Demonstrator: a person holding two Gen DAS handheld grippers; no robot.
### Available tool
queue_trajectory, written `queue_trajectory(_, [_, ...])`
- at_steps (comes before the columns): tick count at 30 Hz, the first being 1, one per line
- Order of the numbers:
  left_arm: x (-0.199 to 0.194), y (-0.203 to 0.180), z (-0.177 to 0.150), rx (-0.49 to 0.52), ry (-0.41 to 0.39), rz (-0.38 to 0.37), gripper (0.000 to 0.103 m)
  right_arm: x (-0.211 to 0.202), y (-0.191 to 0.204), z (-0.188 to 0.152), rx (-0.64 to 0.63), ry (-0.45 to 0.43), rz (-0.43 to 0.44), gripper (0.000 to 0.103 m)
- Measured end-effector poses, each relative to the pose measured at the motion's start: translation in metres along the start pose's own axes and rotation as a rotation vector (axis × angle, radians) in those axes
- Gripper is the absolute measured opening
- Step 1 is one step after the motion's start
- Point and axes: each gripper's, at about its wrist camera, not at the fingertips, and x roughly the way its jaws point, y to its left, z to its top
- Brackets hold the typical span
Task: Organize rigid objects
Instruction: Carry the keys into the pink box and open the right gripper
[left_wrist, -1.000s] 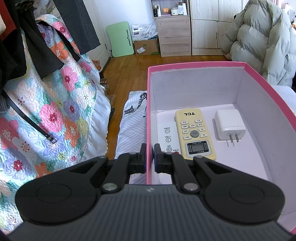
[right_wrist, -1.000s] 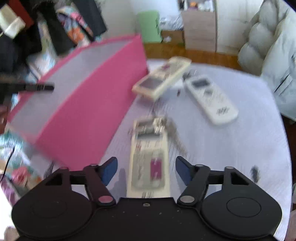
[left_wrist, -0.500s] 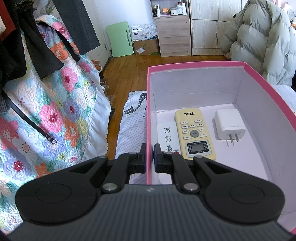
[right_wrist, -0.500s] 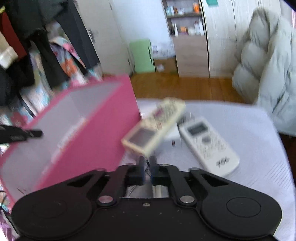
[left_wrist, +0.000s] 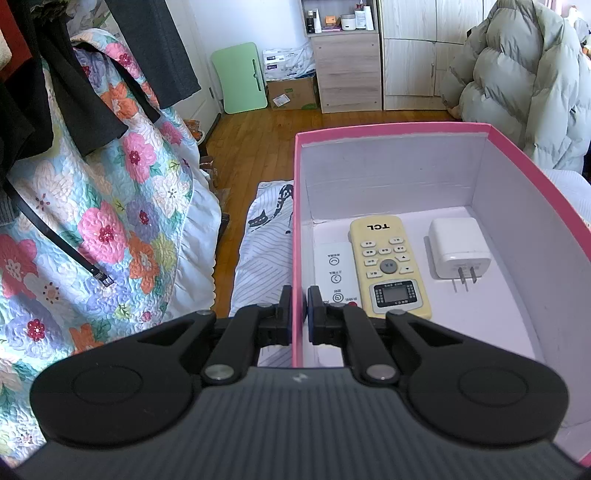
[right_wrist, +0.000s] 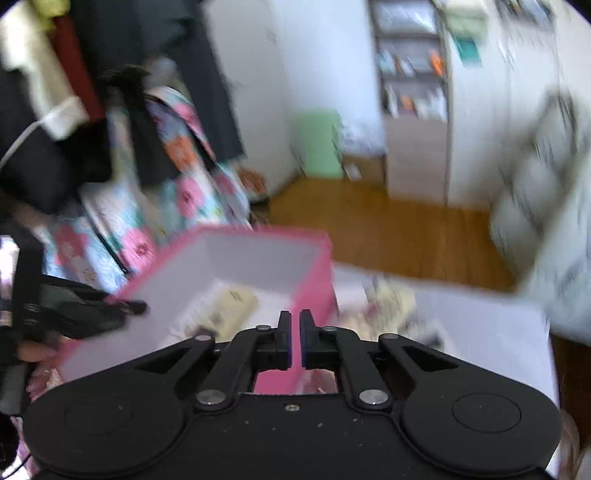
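A pink box (left_wrist: 524, 155) with a white inside holds a yellow TCL remote (left_wrist: 388, 266), a flat white remote (left_wrist: 334, 266) to its left and a white plug adapter (left_wrist: 460, 251) to its right. My left gripper (left_wrist: 300, 310) is shut on the box's left wall. In the blurred right wrist view my right gripper (right_wrist: 295, 332) is shut and raised above the box's (right_wrist: 317, 266) right side; the remote it closed on a moment ago is hidden beneath it. My left gripper shows there at the left (right_wrist: 122, 306).
A floral quilt (left_wrist: 92, 221) and dark hanging clothes are at the left. A grey puffer coat (left_wrist: 524, 81) is at the right. Wooden floor, a drawer cabinet (left_wrist: 347, 70) and a green board (left_wrist: 242, 81) lie beyond. More remotes lie blurred on the white bed surface (right_wrist: 480, 332).
My right gripper closed on a cream remote on the bed, then rose and swung left toward the pink box. My left gripper and the box stayed still.
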Motion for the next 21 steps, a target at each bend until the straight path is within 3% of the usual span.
queue_trajectory(1, [0.000, -0.001, 0.000, -0.002, 0.000, -0.003, 0.006, 0.008, -0.008, -0.007, 0.025, 0.031, 0.008, 0.011])
queue_trajectory(4, [0.000, -0.002, 0.000, 0.006, 0.000, 0.001, 0.006, 0.031, -0.020, -0.031, -0.009, 0.107, 0.018, 0.035])
queue_trajectory(7, [0.000, -0.002, 0.000, 0.010, -0.001, 0.001, 0.006, 0.053, -0.025, -0.044, -0.033, 0.159, 0.009, 0.036])
queue_trajectory(13, [0.000, -0.002, 0.000, 0.007, -0.001, -0.001, 0.006, 0.082, -0.029, -0.052, -0.036, 0.189, 0.022, 0.038])
queue_trajectory(16, [0.000, -0.002, 0.000, 0.016, 0.002, 0.005, 0.006, 0.095, -0.025, -0.056, -0.048, 0.179, -0.017, 0.039])
queue_trajectory(18, [0.000, -0.002, 0.000, 0.018, 0.002, 0.006, 0.006, 0.095, -0.022, -0.057, -0.051, 0.169, -0.028, 0.003])
queue_trajectory(21, [-0.001, -0.002, 0.000, 0.011, 0.001, 0.003, 0.006, 0.079, -0.020, -0.055, -0.014, 0.139, 0.015, 0.004])
